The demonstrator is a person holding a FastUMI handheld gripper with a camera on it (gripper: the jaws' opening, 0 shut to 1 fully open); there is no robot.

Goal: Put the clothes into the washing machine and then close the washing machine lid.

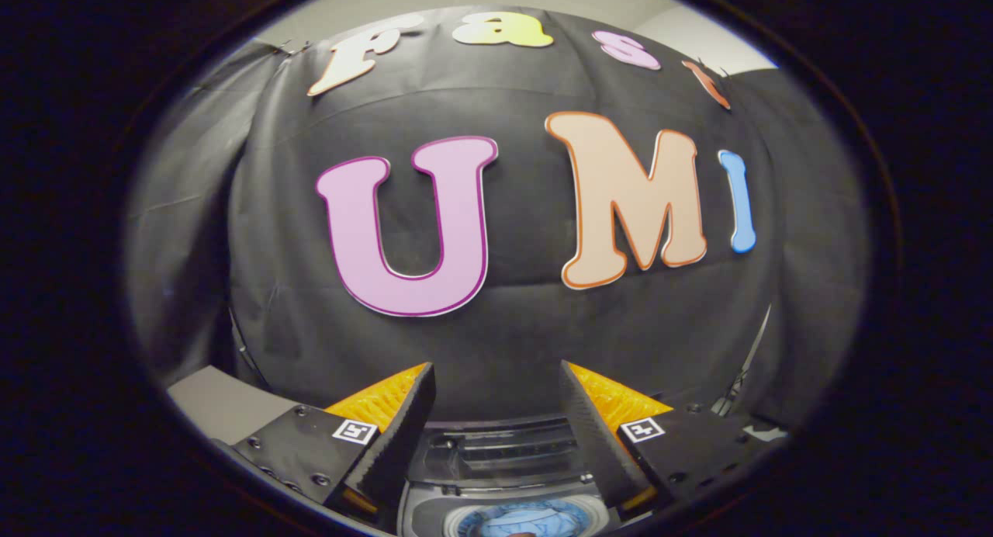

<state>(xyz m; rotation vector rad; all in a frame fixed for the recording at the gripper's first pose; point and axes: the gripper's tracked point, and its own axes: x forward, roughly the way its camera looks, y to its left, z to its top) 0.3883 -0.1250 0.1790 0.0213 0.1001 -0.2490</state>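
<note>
Black cloth forms the booth wall behind the scene, with a strip of pale wall above it and a grey surface [225,401] at the lower left that may be a table, though too little of it shows to be sure.

Tongs [496,382]: the two fingers stand well apart, with a wide gap between their tips, and nothing is held between them. They point forward at the cloth wall, raised above the machine rather than down into it.

Washing machine [504,514]: seen from above, directly below the gap between the fingers. Its round drum opening is uncovered. The lid [504,452], dark and partly see-through, stands raised at the back of the opening, just beyond the fingers' lower parts.

Clothes [516,521]: a light blue bundle lies inside the drum, visible through the opening.

Stage of the task, judged from this layout: the first part appears done, since the blue clothes already rest in the drum and the tongs are empty. Whether any further garment waits outside the machine cannot be told from this view. The second part remains: the lid is still up and untouched, so the tongs would have to reach its raised edge and bring it forward and down over the opening.
</note>
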